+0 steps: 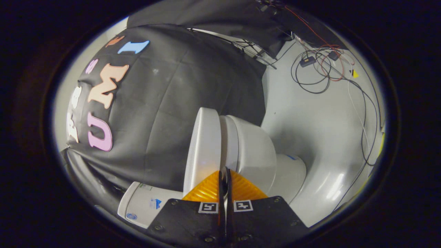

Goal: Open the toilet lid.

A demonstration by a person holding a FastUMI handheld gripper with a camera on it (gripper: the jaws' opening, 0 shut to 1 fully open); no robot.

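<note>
Nearest the lens, the tongs point toward 12 o'clock with their 2 orange ribbed fingers pressed together, only a thin dark slit between them and nothing caught there. Black plates with 2 square markers sit at their base.

Just ahead of the tips, touching or nearly touching them, is the toilet lid, a white slab seen edge-on, its edge running from the tips toward 12 o'clock. It lies flush against the seat and bowl, so it is closed. The view is rolled, so the toilet appears on its side. The toilet bowl bulges at 1 o'clock from the tips; its inside is hidden. The white tank, carrying small labels, lies at 9 o'clock from the fingers, low beside the black plates.

Beyond the lid, from 10 to 12 o'clock, hangs the black cloth wall. Farther off, at 1 to 2 o'clock, the pale floor carries a tangle of black, red and white cables.
</note>
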